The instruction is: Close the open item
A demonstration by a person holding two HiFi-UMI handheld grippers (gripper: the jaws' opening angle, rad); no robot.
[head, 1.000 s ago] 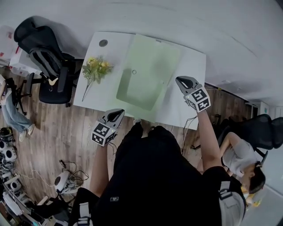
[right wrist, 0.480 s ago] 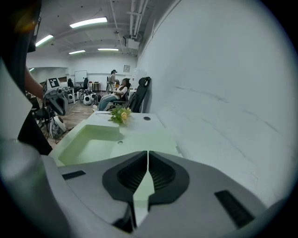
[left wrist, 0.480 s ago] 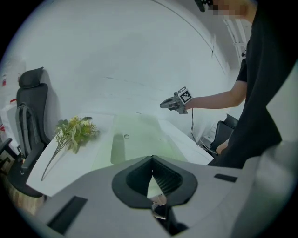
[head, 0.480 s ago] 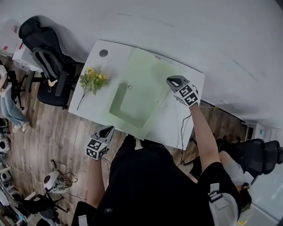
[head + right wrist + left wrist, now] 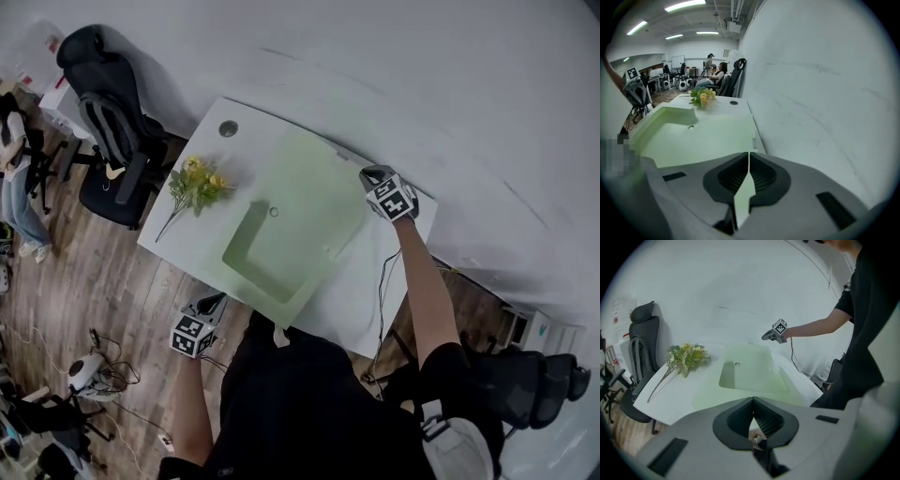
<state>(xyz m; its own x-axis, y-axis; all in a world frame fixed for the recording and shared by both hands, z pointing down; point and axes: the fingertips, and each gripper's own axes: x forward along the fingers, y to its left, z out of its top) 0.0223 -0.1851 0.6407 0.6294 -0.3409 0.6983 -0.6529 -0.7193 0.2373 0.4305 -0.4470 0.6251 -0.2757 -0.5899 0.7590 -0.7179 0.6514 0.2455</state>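
I judge this to be the approach step: the pale green case (image 5: 309, 202) lies open and flat on the white table (image 5: 380, 281), and nothing grips it yet. My right gripper (image 5: 373, 174) hangs over the case's far right edge, close to the wall, with its jaws pressed together and nothing between them. In the right gripper view (image 5: 749, 153) the green surface (image 5: 708, 136) spreads out just below and ahead of the jaws. A small tab (image 5: 753, 141) on the case's edge sits directly in front of them. I cannot tell from here whether the jaw tips touch the case or only hover over it. My left gripper (image 5: 214, 303) is well apart from the case, held low off the table's near edge. Its jaws are likewise clenched on nothing, and its own view (image 5: 753, 399) looks across the table at the case (image 5: 750, 373). A spray of yellow flowers (image 5: 195, 183) lies beside the case on the left, clear of it. The next move, as I see it, needs the right jaws parted or slipped under that far edge, so the flat half can be lifted and folded over the recessed half. I would go slowly, since the thin panel may flex or slide on the smooth tabletop.
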